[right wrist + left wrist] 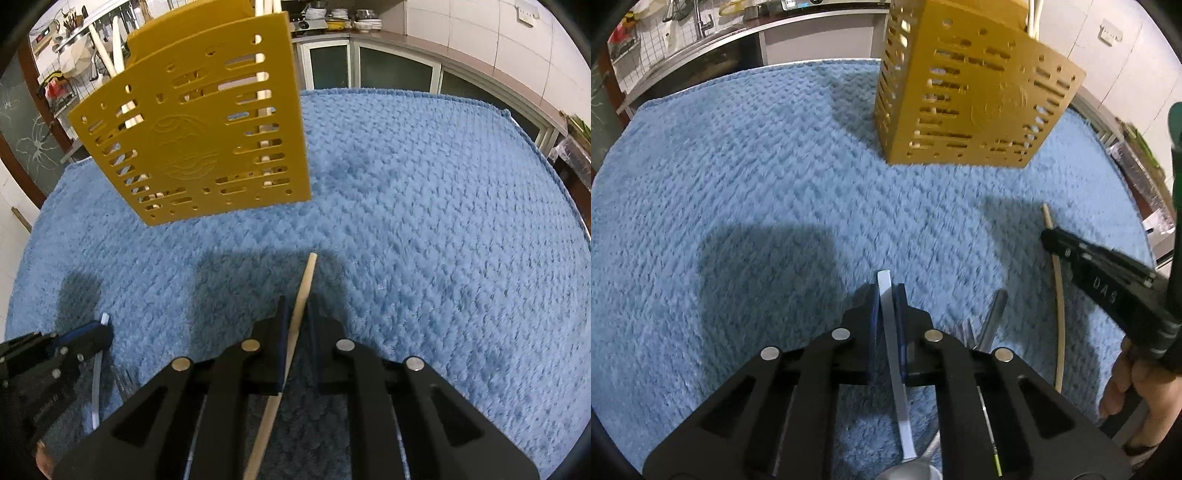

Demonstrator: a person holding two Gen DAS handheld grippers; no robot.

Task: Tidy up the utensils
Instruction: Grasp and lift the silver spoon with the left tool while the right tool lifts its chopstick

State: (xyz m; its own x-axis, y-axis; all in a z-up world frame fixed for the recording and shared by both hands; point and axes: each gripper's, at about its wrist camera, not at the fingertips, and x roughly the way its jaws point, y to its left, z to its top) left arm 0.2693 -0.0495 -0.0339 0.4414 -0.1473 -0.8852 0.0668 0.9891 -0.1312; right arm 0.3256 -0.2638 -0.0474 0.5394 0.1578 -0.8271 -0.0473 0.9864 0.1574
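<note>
Spoon (899, 373) flat steel handle | left claw (889, 295) clamped | fluffy blue towel (738, 184)

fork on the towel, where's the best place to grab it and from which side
Take the fork by its handle, coming down from above with the claw straddling it. The handle is narrow and lies flat on the towel; its tines sit tucked beside the left claw, already shut on the spoon, so the far handle end is freer.

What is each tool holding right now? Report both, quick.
Left tool: closed on the metal spoon, gripping its handle.
Right tool: closed on a wooden chopstick.
</note>
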